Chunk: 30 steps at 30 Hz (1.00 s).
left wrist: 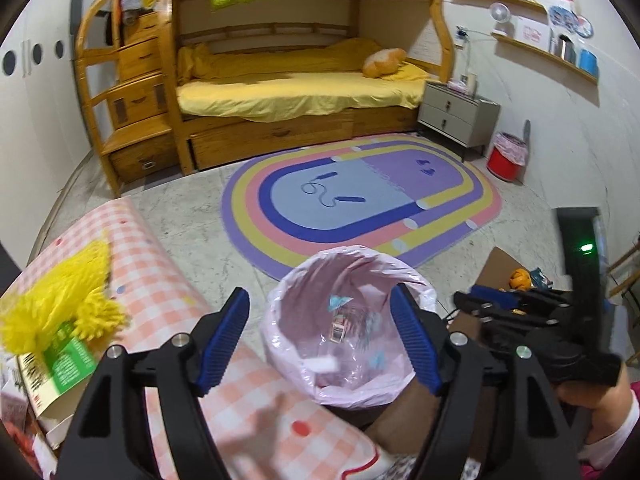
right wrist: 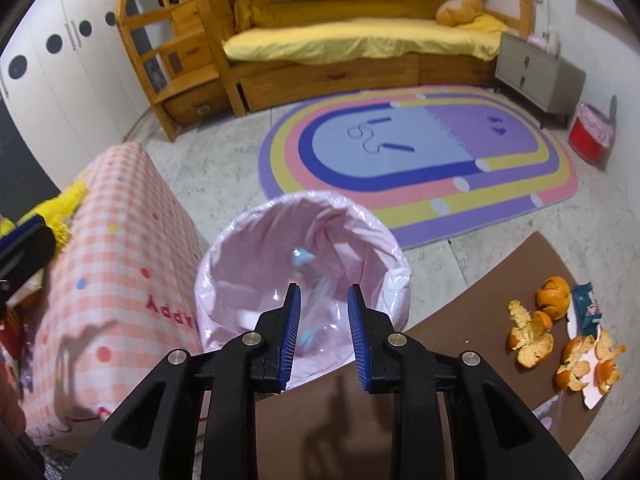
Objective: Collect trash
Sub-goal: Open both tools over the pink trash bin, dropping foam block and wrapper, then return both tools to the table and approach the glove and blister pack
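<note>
1. Two sets of tongs are held over the lined bin: the left tongs are spread wide with nothing between the pads, and the right tongs are parted by a narrower gap, also holding nothing.
2. The step in hand is judged to be a release over the bin, or the turn back for more trash. It is done well if the tongs are lifted straight up from the bin, so the thin pink liner is not snagged or dragged off the rim.
3. Inside the bin, a few small scraps are seen: a white pellet, a barcoded wrapper and bluish bits, partly blurred.
4. To the right of the bin, on the brown counter, the orange peels lie loose and ragged, beside a small blue packet. They are judged light and crumbly, best pinched at a thick fold.
5. To the left of the bin, a pink checked cloth is draped.
</note>
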Tool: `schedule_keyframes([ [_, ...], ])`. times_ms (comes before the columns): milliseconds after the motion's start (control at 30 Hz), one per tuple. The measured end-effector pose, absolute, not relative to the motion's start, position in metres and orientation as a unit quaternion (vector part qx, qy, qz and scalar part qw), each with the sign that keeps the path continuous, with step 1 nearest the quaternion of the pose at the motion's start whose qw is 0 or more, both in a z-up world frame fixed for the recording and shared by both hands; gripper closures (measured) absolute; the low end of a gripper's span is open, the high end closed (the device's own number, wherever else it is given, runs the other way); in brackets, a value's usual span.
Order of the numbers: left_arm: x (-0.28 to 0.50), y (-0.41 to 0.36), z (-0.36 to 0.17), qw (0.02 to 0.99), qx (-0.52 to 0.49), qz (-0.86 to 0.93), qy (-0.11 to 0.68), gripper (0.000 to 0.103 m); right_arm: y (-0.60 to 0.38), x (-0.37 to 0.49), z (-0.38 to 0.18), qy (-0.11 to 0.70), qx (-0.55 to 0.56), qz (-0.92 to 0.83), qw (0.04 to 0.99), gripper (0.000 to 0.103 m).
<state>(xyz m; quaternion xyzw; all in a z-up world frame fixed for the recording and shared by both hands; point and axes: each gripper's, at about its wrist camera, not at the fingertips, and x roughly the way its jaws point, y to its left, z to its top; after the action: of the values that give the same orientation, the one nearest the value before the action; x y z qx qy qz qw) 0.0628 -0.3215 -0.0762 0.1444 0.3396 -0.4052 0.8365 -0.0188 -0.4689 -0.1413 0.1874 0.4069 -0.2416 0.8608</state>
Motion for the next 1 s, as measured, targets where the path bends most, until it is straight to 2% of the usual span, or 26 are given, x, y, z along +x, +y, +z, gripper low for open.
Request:
schedule_keyframes([
  [267, 0.057, -0.257, -0.046, 0.863, 0.11, -0.363, 0.333, 0.032, -0.428, -0.043, -0.086, 0.345, 0.175, -0.197, 0.901, 0.077],
  [633, 0.042, -0.14, -0.02, 0.896, 0.052, -0.271, 0.347, 0.032, -0.324, -0.021, -0.039, 0.335, 0.1, -0.08, 0.933, 0.076],
  [767, 0.037, -0.095, -0.014, 0.909, 0.045, -0.232, 0.344, 0.032, -0.284, -0.006, -0.035, 0.339, 0.069, -0.038, 0.937, 0.06],
  [1000, 0.028, -0.026, -0.039, 0.92, 0.05, -0.151, 0.358, 0.032, -0.223, 0.019, -0.049, 0.364, 0.027, 0.027, 0.931, 0.058],
])
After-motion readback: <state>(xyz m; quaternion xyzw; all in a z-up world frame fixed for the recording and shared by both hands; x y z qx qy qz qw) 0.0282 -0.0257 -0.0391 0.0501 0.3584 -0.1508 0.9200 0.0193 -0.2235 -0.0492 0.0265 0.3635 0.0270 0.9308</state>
